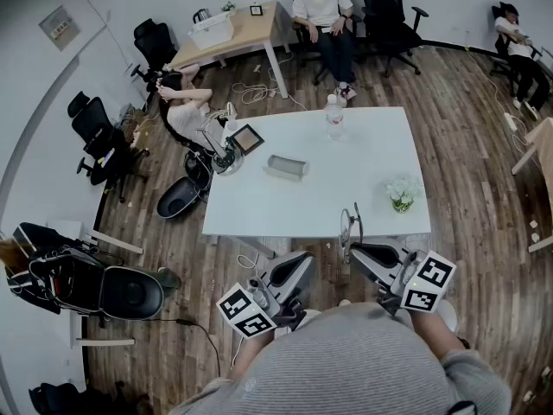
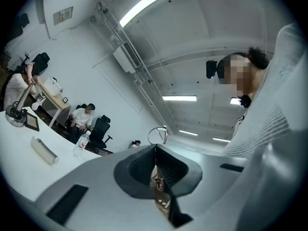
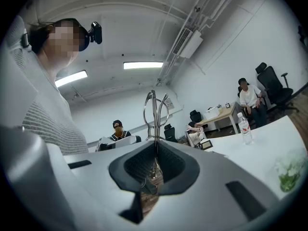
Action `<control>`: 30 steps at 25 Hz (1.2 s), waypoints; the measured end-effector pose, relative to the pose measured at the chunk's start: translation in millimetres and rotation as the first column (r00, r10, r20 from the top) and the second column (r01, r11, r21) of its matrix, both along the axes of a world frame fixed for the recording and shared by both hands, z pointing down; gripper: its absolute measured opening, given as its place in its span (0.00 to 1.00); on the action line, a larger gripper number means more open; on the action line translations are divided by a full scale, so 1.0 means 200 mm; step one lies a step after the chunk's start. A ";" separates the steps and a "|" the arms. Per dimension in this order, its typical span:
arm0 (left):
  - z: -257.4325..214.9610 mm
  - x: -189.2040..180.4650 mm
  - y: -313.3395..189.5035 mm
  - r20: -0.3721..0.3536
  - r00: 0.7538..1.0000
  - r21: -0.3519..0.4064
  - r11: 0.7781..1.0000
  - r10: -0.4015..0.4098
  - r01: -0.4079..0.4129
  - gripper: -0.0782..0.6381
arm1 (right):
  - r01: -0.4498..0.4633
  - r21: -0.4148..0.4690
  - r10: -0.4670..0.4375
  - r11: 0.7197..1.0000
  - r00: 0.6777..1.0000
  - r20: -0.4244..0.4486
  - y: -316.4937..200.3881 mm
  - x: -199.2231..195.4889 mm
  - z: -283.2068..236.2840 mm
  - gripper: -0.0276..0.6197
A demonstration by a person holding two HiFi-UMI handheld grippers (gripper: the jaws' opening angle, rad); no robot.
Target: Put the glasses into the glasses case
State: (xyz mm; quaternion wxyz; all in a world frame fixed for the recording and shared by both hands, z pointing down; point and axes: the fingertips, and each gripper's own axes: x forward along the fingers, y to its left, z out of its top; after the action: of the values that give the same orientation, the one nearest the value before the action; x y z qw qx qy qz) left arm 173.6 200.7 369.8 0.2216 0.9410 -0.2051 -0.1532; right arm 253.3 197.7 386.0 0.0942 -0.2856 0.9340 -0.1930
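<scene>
In the head view the grey glasses case (image 1: 287, 167) lies closed near the middle of the white table (image 1: 259, 210); it shows again at the left of the left gripper view (image 2: 44, 150). My right gripper (image 1: 354, 251) (image 3: 155, 142) is shut on the thin-framed glasses (image 1: 350, 226) (image 3: 155, 110), which stick up folded from its jaws just off the table's near edge. My left gripper (image 1: 294, 264) (image 2: 155, 147) sits beside it, jaws shut with nothing between them. The glasses (image 2: 159, 134) also show beyond its tips. Both grippers are held close to my body, short of the table.
A water bottle (image 1: 334, 118) stands at the table's far edge and a small pot of white flowers (image 1: 401, 194) at its right. A framed tablet (image 1: 246, 137) and a lamp base (image 1: 226, 158) sit at the left corner. People sit on chairs beyond the table.
</scene>
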 end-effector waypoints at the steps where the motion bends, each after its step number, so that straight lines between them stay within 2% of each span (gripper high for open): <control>1: 0.01 0.00 -0.01 -0.002 1.000 -0.001 1.000 0.001 -0.001 0.13 | -0.001 -0.007 0.001 1.000 1.000 -0.007 -0.01 0.01 0.01 0.09; 9: 0.01 -0.02 -0.03 -0.008 1.000 0.011 1.000 -0.006 0.007 0.13 | -0.008 -0.011 0.007 1.000 1.000 -0.028 -0.06 0.02 0.04 0.09; 14: 0.01 0.02 0.00 0.038 0.999 0.046 0.999 0.013 -0.015 0.13 | -0.005 -0.019 0.004 1.000 1.000 -0.027 -0.06 0.02 0.05 0.09; 21: -0.01 0.05 0.02 0.047 0.999 0.046 0.999 0.026 -0.028 0.13 | -0.013 -0.022 0.012 1.000 1.000 -0.026 -0.07 0.04 0.04 0.09; 30: 0.01 0.01 0.04 0.065 0.998 0.034 0.999 0.005 -0.007 0.13 | 0.014 -0.026 -0.015 1.000 1.000 -0.024 -0.06 0.02 0.05 0.09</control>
State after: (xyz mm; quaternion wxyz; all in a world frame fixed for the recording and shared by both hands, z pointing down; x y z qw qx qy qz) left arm 175.4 208.5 372.4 0.1990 0.9497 -0.2067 -0.1252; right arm 257.4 184.8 395.6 0.0780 -0.2823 0.9345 -0.2022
